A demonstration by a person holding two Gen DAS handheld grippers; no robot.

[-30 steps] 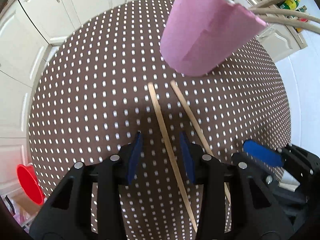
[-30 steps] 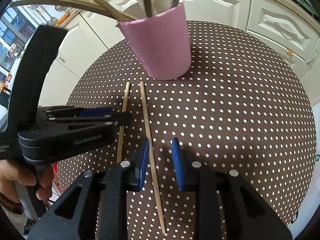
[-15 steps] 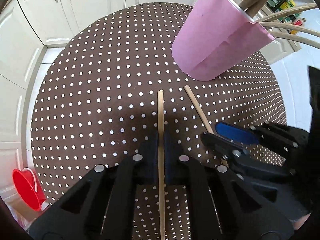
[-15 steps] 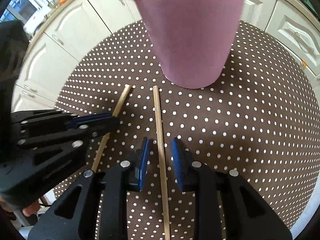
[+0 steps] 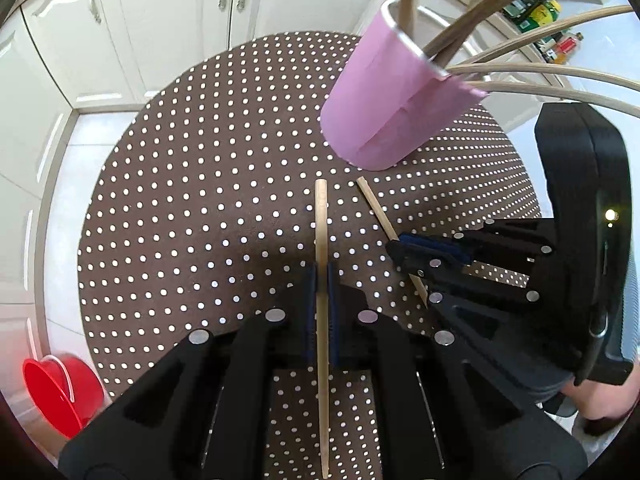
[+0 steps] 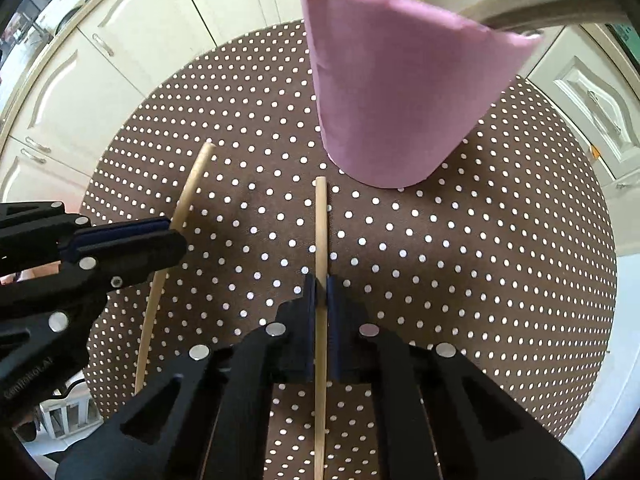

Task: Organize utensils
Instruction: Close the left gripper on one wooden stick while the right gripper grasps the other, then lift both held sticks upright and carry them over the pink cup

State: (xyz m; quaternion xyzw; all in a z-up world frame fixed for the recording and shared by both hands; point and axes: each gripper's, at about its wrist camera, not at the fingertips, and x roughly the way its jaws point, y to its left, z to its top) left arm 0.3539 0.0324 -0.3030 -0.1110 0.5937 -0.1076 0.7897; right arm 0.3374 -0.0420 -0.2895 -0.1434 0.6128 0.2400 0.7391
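Two wooden chopsticks are on the round table with a brown dotted cloth point(image 5: 180, 200). My left gripper point(image 5: 321, 276) is shut on the left chopstick point(image 5: 321, 224), which runs straight out between its blue pads. My right gripper point(image 6: 321, 285) is shut on the right chopstick point(image 6: 321, 224). In the left wrist view the right gripper point(image 5: 400, 246) grips the right chopstick point(image 5: 374, 208) from the right side. The right wrist view has the left gripper point(image 6: 176, 236) on the left chopstick point(image 6: 192, 188). Just beyond both tips stands a pink cup point(image 5: 384, 112) point(image 6: 392, 92) holding several wooden utensils.
White cabinets point(image 5: 160, 20) ring the table on the far side. A red bucket point(image 5: 56, 392) stands on the floor at lower left. The long utensil handles point(image 5: 540, 72) fan out of the cup to the right. The cloth to the left of the chopsticks is bare.
Both grippers went from open around a chopstick to shut on it, the left one first. The left gripper has drawn back and up, so the cup looks farther. The right gripper came closer to the cup.
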